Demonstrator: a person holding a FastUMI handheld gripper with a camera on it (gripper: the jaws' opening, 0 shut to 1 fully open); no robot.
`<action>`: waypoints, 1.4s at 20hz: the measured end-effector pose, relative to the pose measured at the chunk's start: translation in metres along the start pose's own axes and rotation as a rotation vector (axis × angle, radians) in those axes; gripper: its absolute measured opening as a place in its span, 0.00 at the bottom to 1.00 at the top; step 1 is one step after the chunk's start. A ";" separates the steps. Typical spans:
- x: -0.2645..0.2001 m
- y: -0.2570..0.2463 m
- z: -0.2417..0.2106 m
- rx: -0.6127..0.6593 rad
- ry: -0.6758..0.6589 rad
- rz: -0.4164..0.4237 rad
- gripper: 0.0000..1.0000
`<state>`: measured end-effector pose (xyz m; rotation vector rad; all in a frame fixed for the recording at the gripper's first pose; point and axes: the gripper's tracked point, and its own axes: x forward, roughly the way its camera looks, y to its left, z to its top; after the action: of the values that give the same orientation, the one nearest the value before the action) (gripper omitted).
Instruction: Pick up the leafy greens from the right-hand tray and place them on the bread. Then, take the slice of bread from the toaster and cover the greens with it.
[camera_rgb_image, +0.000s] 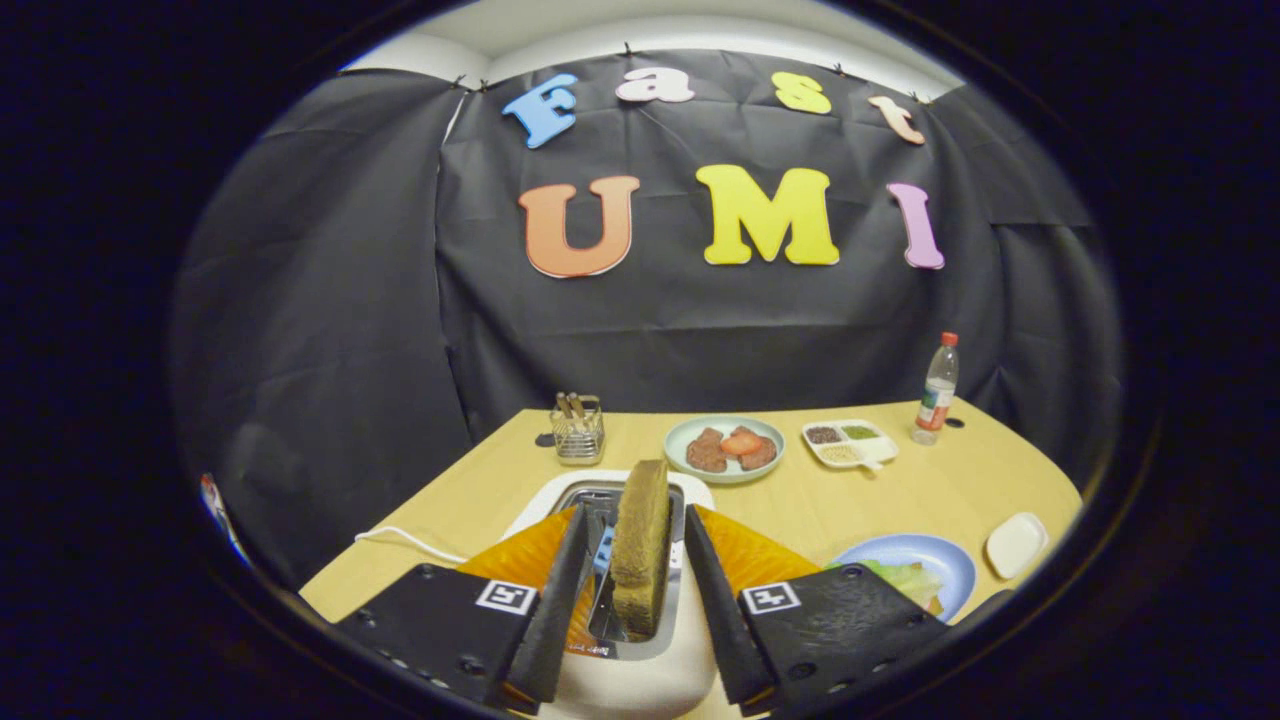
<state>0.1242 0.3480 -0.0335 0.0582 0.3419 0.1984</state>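
claw straddling the toast

the gripper (640, 590) stands part open, one finger on each side of the slice of bread (641, 545) upright in the toaster (640, 680), neither visibly pressing it. at two o'clock beyond the fingers, leafy greens (912, 580) lie on a blue plate (945, 555).

A tan table (930, 495) carries a white toaster (630, 670) nearest the gripper (637, 570), whose fingers stand apart either side of its upright bread slice (641, 545). Farther off sit a wire utensil holder (578, 432), a pale green plate (724, 449), a divided tray (849, 443) and a bottle (937, 390). A blue plate (925, 565) and a small white dish (1016, 544) lie to the right.
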 end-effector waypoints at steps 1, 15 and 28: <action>0.001 -0.001 -0.001 0.006 0.011 -0.003 0.52; -0.028 -0.007 0.036 0.051 -0.110 0.058 0.01; -0.091 -0.102 0.075 0.140 -0.260 0.002 0.00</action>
<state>0.0843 0.2284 0.0573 0.2203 0.0962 0.1659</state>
